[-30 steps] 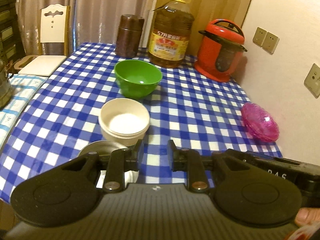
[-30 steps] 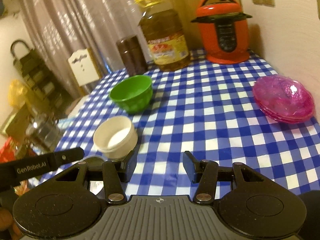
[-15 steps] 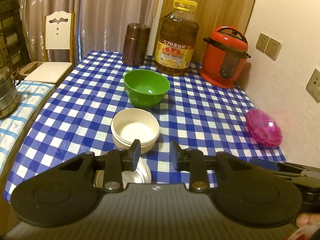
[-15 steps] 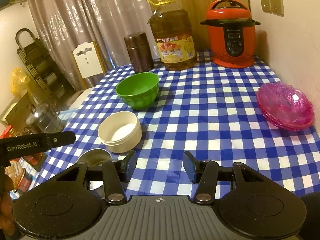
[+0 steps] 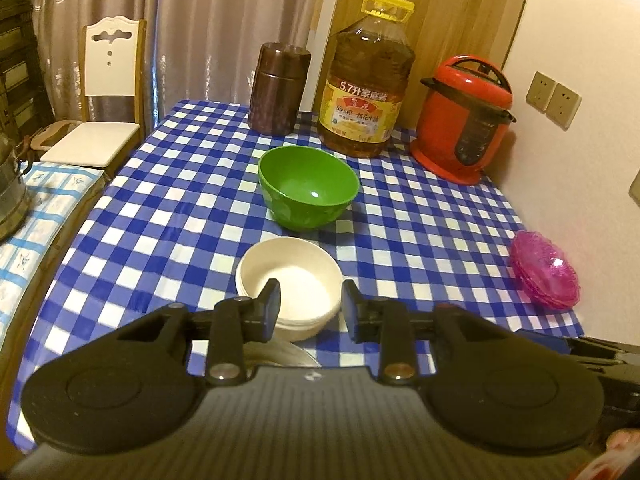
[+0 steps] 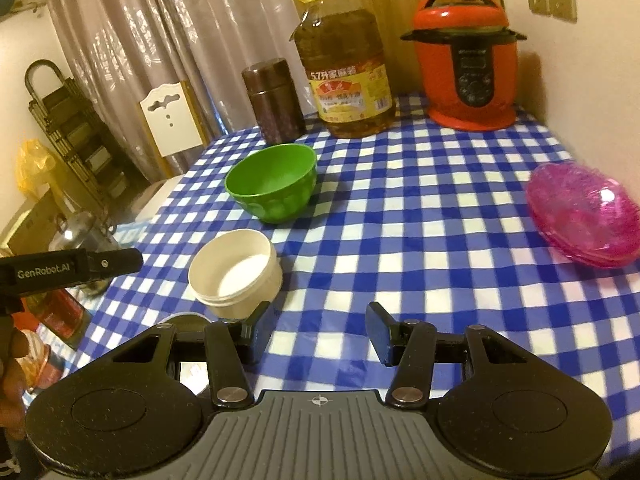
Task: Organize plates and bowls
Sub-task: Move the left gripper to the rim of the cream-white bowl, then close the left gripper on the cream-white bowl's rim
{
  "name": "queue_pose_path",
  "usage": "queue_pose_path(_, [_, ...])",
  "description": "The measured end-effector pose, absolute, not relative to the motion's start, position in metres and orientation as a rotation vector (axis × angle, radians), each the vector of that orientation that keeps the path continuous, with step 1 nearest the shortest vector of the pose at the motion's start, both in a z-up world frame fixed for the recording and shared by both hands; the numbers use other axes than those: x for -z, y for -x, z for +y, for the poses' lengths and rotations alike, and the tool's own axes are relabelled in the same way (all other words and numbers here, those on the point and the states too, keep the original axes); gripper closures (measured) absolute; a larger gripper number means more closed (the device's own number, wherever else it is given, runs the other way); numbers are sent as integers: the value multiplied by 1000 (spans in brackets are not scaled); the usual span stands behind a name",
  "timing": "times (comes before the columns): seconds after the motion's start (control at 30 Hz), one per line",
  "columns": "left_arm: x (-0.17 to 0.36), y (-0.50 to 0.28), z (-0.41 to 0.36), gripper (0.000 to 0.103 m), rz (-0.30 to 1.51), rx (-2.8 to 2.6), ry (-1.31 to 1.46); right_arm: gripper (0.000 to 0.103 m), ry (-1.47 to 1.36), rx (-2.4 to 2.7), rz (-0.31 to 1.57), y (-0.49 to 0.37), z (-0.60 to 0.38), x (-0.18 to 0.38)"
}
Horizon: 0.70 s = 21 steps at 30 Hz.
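Observation:
A green bowl (image 5: 308, 186) (image 6: 272, 182) sits mid-table on the blue checked cloth. A stack of cream bowls (image 5: 290, 284) (image 6: 236, 272) stands nearer. A metal bowl (image 5: 276, 354) (image 6: 188, 320) lies at the near edge, mostly hidden behind the gripper bodies. Stacked pink glass plates (image 5: 546, 274) (image 6: 584, 220) lie at the right edge. My left gripper (image 5: 310, 306) is open and empty, above the near rim of the cream bowls. My right gripper (image 6: 320, 326) is open and empty over the cloth, right of the cream bowls.
A large oil bottle (image 5: 366, 80) (image 6: 344, 68), a brown canister (image 5: 278, 88) and a red pressure cooker (image 5: 462, 120) (image 6: 466, 60) stand along the far edge. A wall runs along the right. A chair (image 5: 104, 120) and a steel pot (image 6: 80, 240) are left of the table.
Both grippers have pulled back and risen; more of the table and room shows. The bowls and plates have not moved. Both jaws stay open.

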<state>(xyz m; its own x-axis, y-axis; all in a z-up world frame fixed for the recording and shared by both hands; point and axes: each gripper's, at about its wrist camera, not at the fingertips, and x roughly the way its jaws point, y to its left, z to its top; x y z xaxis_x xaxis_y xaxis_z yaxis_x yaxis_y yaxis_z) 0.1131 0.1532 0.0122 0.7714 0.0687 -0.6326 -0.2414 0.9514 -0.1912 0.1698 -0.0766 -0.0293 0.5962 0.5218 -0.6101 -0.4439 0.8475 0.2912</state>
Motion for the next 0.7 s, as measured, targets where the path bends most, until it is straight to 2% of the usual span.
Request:
queue_pose_path(0.17, [-1,-145,178,74,703,-162,241,52,-155,-573,767,-199,-55,35])
queue_pose_path(0.43, [46,-187,217,74,780,-177,258,52,-172,-610,826,-240,-7,58])
queue_pose_path(0.7, [74,-211,225,74,832,-159,265,52,-232,-606,874,-270,15,90])
